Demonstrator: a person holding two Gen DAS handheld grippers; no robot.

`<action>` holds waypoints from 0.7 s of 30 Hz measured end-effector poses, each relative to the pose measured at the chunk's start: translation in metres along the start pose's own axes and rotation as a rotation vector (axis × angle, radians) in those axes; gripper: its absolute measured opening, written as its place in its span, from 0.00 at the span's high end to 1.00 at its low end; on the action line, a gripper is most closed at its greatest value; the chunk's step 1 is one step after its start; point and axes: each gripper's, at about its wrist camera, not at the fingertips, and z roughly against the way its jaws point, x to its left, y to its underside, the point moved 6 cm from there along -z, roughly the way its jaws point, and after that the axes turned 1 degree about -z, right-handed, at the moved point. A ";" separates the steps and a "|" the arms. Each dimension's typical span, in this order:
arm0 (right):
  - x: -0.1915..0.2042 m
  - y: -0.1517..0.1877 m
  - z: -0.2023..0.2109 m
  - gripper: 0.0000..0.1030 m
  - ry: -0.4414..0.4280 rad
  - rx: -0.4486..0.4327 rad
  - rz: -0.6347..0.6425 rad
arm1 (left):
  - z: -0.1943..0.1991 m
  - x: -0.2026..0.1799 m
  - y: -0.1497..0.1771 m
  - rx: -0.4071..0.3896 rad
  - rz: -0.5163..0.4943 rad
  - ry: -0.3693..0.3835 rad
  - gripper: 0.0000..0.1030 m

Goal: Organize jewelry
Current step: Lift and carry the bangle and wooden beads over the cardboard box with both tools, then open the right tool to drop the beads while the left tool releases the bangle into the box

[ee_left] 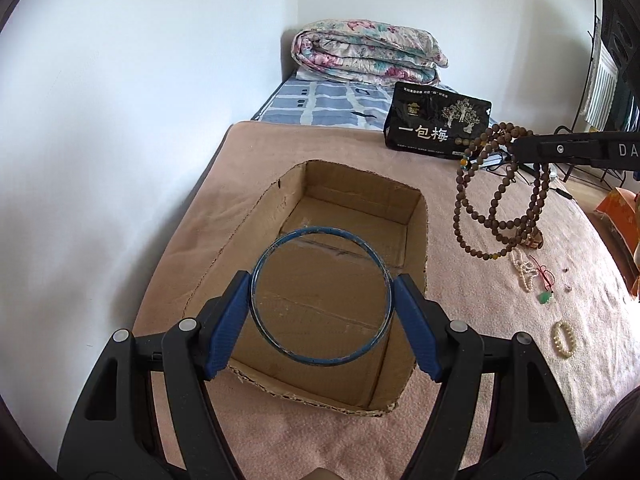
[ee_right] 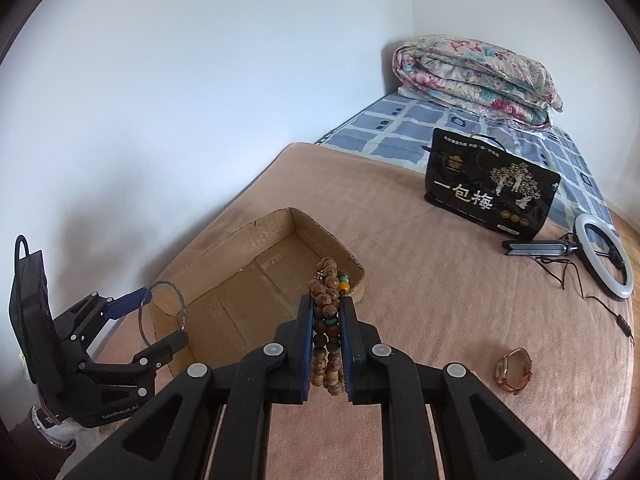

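My left gripper (ee_left: pixel 321 298) is shut on a thin blue bangle (ee_left: pixel 280 354), held flat above the open cardboard box (ee_left: pixel 356 190) on the pink blanket. From the right wrist view the same gripper (ee_right: pixel 164 312) and bangle (ee_right: pixel 176 292) hang over the box's near left corner (ee_right: pixel 256 276). My right gripper (ee_right: pixel 326 308) is shut on a long brown bead necklace (ee_right: pixel 326 312). In the left wrist view its loops (ee_left: pixel 500 200) dangle from the right gripper's tip (ee_left: pixel 520 150), to the right of the box.
On the blanket right of the box lie a pearl strand (ee_left: pixel 522 270), a red cord with a green pendant (ee_left: pixel 545 286) and a cream bead bracelet (ee_left: pixel 563 338). A wristwatch (ee_right: pixel 514 370), a ring light (ee_right: pixel 606 256), a black packet (ee_right: pixel 490 196) and a folded quilt (ee_right: pixel 476 76) lie farther off.
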 end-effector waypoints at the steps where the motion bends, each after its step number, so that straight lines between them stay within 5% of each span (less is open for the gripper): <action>1: 0.004 -0.001 -0.003 0.90 -0.006 0.001 0.002 | -0.001 0.002 0.000 0.001 0.002 -0.002 0.28; 21: 0.031 -0.025 -0.060 0.90 -0.050 0.019 0.024 | -0.034 0.021 0.008 0.041 0.032 -0.021 0.28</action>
